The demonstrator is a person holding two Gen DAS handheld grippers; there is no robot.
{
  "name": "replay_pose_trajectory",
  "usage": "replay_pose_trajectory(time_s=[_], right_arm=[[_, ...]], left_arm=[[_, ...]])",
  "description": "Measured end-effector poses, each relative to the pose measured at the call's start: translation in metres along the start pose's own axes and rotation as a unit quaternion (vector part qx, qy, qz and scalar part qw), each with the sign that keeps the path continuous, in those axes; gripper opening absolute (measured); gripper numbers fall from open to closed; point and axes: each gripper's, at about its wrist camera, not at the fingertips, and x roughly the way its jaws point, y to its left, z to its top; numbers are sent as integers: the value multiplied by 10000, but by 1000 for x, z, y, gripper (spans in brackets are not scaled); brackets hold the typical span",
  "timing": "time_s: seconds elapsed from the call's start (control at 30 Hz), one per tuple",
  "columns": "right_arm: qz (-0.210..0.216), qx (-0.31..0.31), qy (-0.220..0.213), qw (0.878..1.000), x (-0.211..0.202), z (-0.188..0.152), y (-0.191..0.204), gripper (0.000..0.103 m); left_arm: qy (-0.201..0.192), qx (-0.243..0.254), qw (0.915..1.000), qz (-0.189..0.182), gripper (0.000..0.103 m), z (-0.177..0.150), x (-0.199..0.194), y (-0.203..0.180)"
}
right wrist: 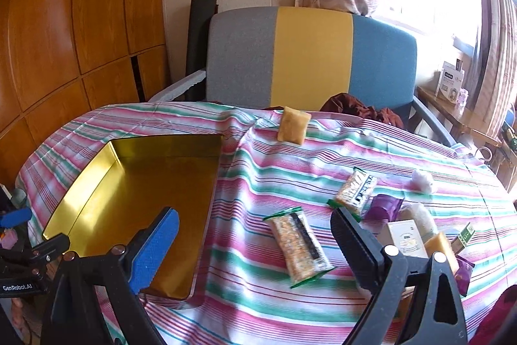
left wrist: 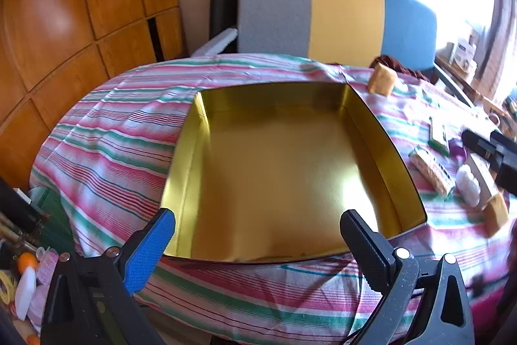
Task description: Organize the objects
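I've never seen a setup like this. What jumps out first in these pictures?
A big shiny gold tin, empty, sits on the pink and green striped tablecloth. To its right, wrapped snacks lie scattered, among them a long cereal bar. Behind the table stands a chair with grey, yellow and blue panels.

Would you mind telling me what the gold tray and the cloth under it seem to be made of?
The gold tray looks like thin sheet metal, probably tin, with a glossy gold finish: it mirrors window light and has sharp folded corners. The cloth looks like woven fabric, likely cotton, matte, with pink, green and white stripes; it wrinkles and drapes over the table edge.
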Motion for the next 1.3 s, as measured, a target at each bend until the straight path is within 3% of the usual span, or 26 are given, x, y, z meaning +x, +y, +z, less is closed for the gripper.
replay_pose_trajectory(time_s=[0.3, 0.47, 0.7, 0.8, 1.0, 1.1, 1.3], right_arm=[[-484, 242, 278, 9982, 19, 10, -80, 97], [-490, 600, 373, 9963, 31, 0, -116, 97], [-246, 670, 557, 9959, 38, -2, -115, 97], [-180, 849, 587, 9945, 38, -2, -122, 97], [-216, 1393, 559, 9884, 34, -2, -146, 97], [-241, 1627, 560, 9848, 32, -2, -158, 97], [-222, 1986, 529, 9784, 30, -3, -173, 97]], left_arm=[[28, 233, 9979, -607, 103, 25, 3, -14], [-35, 395, 9949, -930, 103, 67, 9, -33], [-315, 854, 9887, -1192, 103, 138, 36, -104], [-338, 1128, 9864, -1150, 103, 166, 63, -143], [-3, 1387, 9863, -897, 103, 204, 130, -211], [189, 1405, 9857, -912, 103, 211, 156, -234], [520, 1414, 9872, -529, 103, 223, 222, -273]])
